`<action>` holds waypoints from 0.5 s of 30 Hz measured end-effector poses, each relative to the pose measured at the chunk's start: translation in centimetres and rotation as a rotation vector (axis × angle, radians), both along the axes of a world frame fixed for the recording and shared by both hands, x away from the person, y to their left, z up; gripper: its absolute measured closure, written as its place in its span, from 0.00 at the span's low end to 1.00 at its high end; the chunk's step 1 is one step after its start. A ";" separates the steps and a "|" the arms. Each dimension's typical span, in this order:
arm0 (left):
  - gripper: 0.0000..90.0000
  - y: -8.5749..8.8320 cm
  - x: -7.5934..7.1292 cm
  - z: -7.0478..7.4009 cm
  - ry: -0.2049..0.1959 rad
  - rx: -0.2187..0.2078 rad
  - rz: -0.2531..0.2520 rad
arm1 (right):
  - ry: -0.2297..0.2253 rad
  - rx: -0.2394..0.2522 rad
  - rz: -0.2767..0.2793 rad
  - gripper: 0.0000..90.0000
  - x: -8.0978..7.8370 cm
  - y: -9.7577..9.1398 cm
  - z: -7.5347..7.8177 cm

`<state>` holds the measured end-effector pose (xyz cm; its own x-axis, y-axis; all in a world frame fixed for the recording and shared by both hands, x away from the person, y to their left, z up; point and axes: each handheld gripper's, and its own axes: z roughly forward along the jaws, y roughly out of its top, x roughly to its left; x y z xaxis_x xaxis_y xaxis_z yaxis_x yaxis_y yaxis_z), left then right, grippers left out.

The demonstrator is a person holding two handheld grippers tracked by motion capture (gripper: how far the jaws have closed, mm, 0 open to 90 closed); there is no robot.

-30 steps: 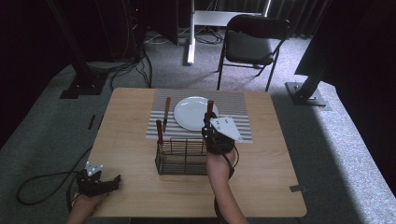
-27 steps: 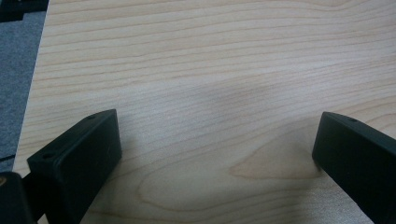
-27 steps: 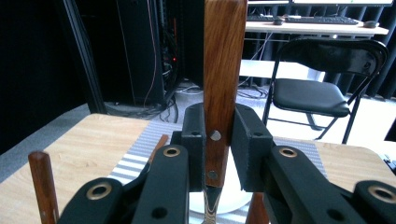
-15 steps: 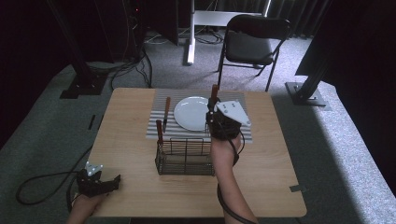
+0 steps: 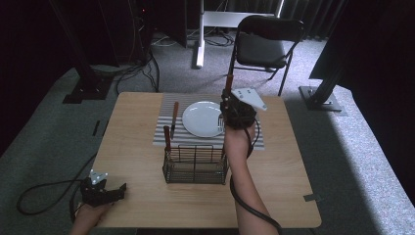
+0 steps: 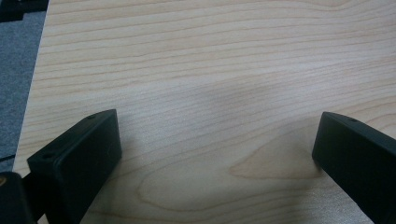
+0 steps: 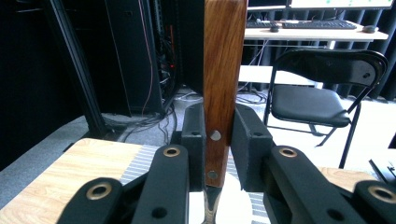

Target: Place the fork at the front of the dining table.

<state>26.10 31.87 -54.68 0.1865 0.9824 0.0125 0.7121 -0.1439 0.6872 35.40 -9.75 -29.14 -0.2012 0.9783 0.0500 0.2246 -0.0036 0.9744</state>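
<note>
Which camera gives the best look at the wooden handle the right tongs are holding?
The right gripper view: the wooden handle stands upright, close up between the right tongs, with its rivets and grain clear. The high view shows the handle small, sticking up above the hand beside the plate. The left gripper view looks at the table.

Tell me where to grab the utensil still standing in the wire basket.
Grip the wooden handle that sticks up above the wire basket at its left corner. Come from above with jaws either side: it stands upright, its lower end down inside the wires.
</note>
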 end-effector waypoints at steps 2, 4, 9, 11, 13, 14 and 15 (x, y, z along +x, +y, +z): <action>0.01 0.0 0.0 0.0 0.000 0.000 0.000 | 0.002 -0.013 -0.008 0.85 0.7 -0.1 0.1; 0.01 0.0 0.0 0.0 0.000 0.000 0.000 | 0.011 -0.021 -0.015 0.85 1.6 -0.5 0.1; 0.01 0.0 0.0 0.0 -0.001 0.000 0.001 | 0.047 -0.048 -0.033 0.85 3.8 -1.3 -0.4; 0.01 0.0 0.0 0.0 -0.001 0.000 0.001 | 0.068 -0.061 -0.049 0.85 4.7 -1.7 -0.8; 0.01 0.0 0.0 0.0 -0.001 0.000 0.001 | 0.091 -0.056 -0.062 0.85 5.5 -2.0 -1.3; 0.01 0.0 0.0 0.0 -0.001 0.000 0.001 | 0.100 -0.064 -0.069 0.85 6.0 -2.2 -1.6; 0.01 0.0 0.0 0.0 -0.001 0.000 0.001 | 0.109 -0.067 -0.075 0.85 6.4 -2.3 -1.9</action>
